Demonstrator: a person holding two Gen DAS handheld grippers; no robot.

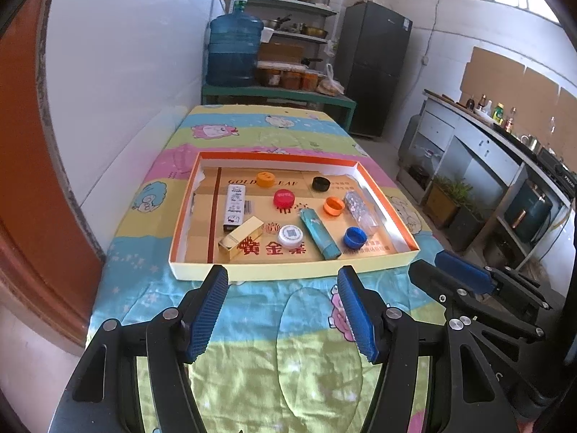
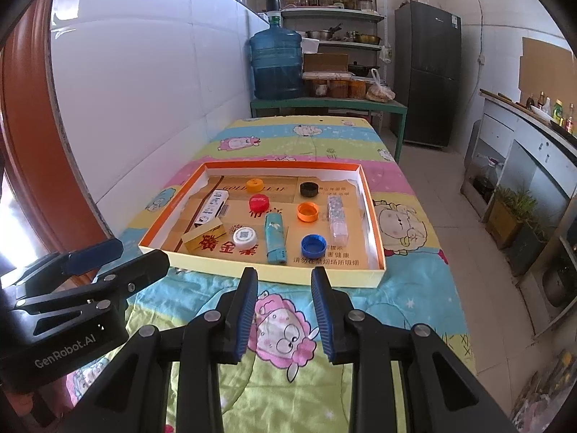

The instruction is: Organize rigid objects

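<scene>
Left tongs (image 1: 283, 301): nearest the camera, jaws spread wide with nothing between them, hanging over the worktop short of the tray.
Right tongs (image 2: 285, 305): beside the left pair, jaws parted by a narrower gap, also empty, aimed at the tray's near wall.
Worktop (image 2: 407, 288): covered by a cartoon-print cloth that lies loose and creased under both tongs.
Tray (image 1: 288, 270): a shallow cardboard box just beyond the fingertips, holding all the task's things.
Near row: a gold box (image 1: 241, 239) lying tilted, a white cap (image 1: 290, 235), a teal tube (image 1: 320, 232) and a blue cap (image 1: 355, 236).
Middle row: a white printed box (image 1: 234, 208), a red cap (image 1: 283, 198), an orange open cap (image 1: 334, 206) and a clear wrapped pack (image 1: 360, 213) by the right wall.
Far row: an orange cap (image 1: 265, 179) and a black cap (image 1: 321, 183).
Risk, tray: it looks light, so a jaw catching its near wall could push it along the cloth.
Risk, caps: they are low and round; a narrow or off-centre pinch may flick one aside.
Risk, crowding: the gold box, white cap and teal tube lie close, so wide jaws may bump a neighbour.
Risk, tongs: side by side, the two pairs could collide.
</scene>
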